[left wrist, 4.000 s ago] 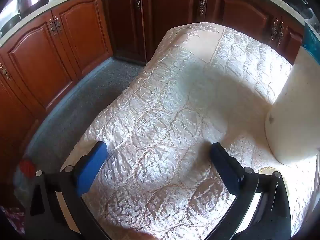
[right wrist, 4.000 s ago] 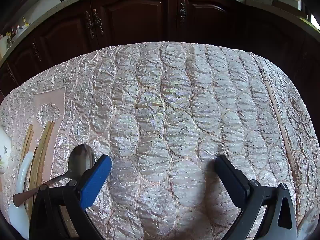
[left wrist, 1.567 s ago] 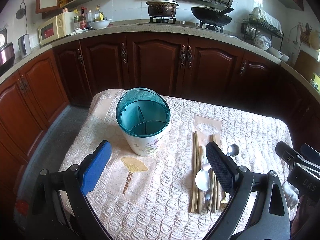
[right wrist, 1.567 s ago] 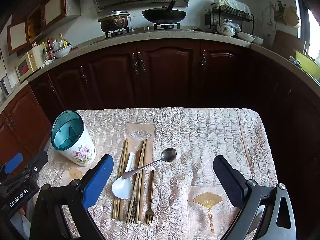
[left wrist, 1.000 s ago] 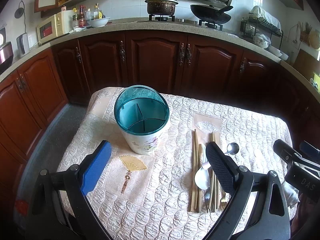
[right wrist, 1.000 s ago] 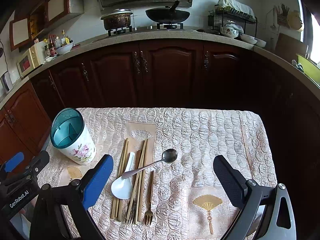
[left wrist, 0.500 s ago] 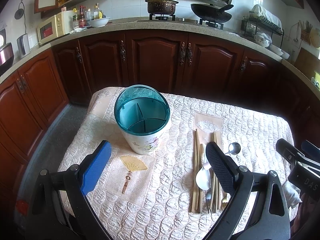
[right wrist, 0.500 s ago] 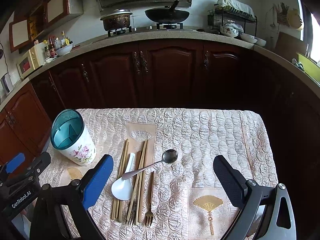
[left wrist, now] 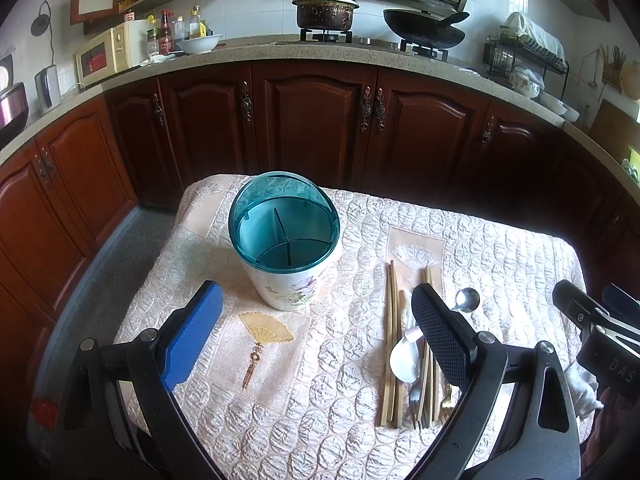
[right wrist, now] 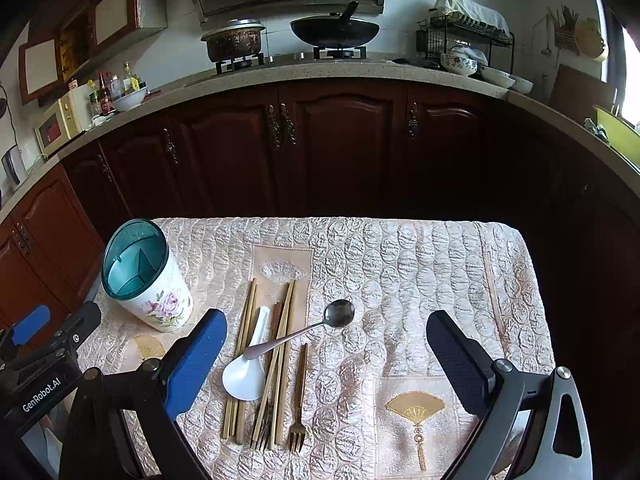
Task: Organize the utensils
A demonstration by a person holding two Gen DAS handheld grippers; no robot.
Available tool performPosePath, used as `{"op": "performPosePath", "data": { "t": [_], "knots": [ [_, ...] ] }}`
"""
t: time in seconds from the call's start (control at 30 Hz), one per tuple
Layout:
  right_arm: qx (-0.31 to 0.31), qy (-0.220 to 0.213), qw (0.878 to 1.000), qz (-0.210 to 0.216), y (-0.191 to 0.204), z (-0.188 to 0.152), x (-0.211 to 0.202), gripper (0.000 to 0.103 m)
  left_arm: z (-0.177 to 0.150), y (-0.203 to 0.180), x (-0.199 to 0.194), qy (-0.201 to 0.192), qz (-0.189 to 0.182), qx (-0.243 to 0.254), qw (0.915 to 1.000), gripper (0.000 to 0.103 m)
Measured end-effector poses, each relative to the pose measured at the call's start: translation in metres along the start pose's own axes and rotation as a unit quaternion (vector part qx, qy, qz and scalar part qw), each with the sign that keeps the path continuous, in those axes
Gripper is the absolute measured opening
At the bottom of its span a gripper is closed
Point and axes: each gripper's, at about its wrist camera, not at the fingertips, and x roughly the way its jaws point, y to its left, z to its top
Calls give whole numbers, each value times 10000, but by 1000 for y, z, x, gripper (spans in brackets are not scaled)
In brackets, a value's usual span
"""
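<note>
A white floral utensil holder (left wrist: 285, 240) with a teal divided insert stands on the left of the quilted table; it also shows in the right wrist view (right wrist: 146, 276). Right of it lies a pile: bamboo chopsticks (right wrist: 245, 356), a white soup spoon (right wrist: 246, 372), a metal spoon (right wrist: 308, 330) lying across them, and two forks (right wrist: 298, 408). The pile shows in the left wrist view too, chopsticks (left wrist: 391, 344). My left gripper (left wrist: 316, 336) is open and empty, above the table's near edge. My right gripper (right wrist: 326, 360) is open and empty, above the pile's near end.
The table's cloth (right wrist: 420, 280) has fan-embroidered patches. Dark wooden cabinets (left wrist: 312, 120) curve around behind the table, with a pot and wok on the stove. Grey floor (left wrist: 116, 248) lies to the left of the table.
Since four seconds ago both grippers have risen and pulled back from close over the cloth. In the last second they have hardly moved.
</note>
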Motion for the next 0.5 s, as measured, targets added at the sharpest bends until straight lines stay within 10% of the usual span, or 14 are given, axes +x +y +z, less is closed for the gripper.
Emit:
{"op": "performPosePath", "data": {
  "t": [0.5],
  "knots": [
    [-99, -19, 9999, -2, 1, 2, 3, 100, 2, -4, 3, 42, -38, 1, 10000, 96]
  ]
}}
